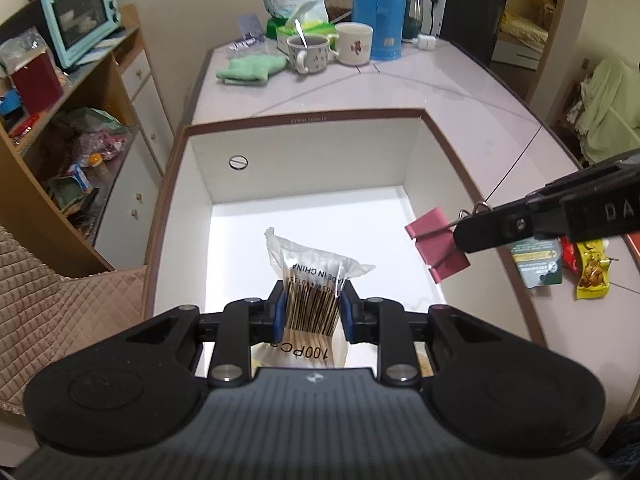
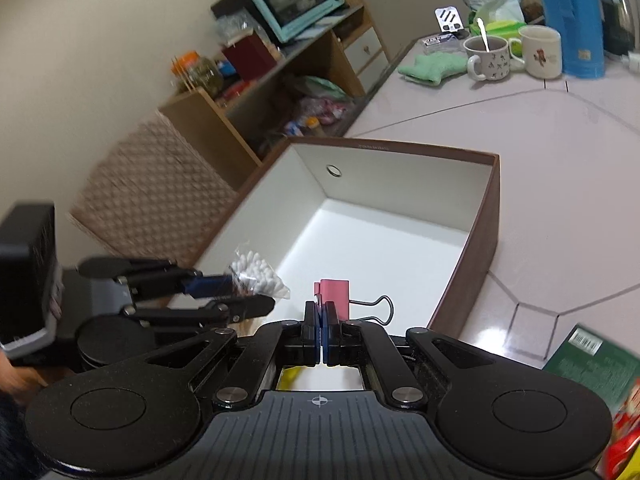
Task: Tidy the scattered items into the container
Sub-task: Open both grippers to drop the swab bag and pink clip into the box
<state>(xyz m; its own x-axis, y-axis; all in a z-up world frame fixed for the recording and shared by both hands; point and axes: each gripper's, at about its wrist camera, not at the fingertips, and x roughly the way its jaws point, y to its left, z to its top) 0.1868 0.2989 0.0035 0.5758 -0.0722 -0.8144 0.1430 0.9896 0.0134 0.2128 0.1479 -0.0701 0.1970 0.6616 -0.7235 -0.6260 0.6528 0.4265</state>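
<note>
A brown-rimmed box (image 1: 448, 148) with a white inside stands on the counter; it also shows in the right wrist view (image 2: 486, 216). My left gripper (image 1: 313, 308) is shut on a clear bag of cotton swabs (image 1: 316, 276) and holds it over the box's near end; the bag also shows in the right wrist view (image 2: 258, 274). My right gripper (image 2: 321, 320) is shut on a pink binder clip (image 2: 335, 294) over the box's right edge. The clip (image 1: 436, 250) also shows in the left wrist view.
On the counter right of the box lie a green packet (image 1: 536, 262) and a yellow snack packet (image 1: 592, 270). At the far end stand two mugs (image 1: 308, 52), a green cloth (image 1: 250, 70) and a blue thermos (image 1: 378, 8). A shelf with a toaster oven (image 1: 82, 16) is left.
</note>
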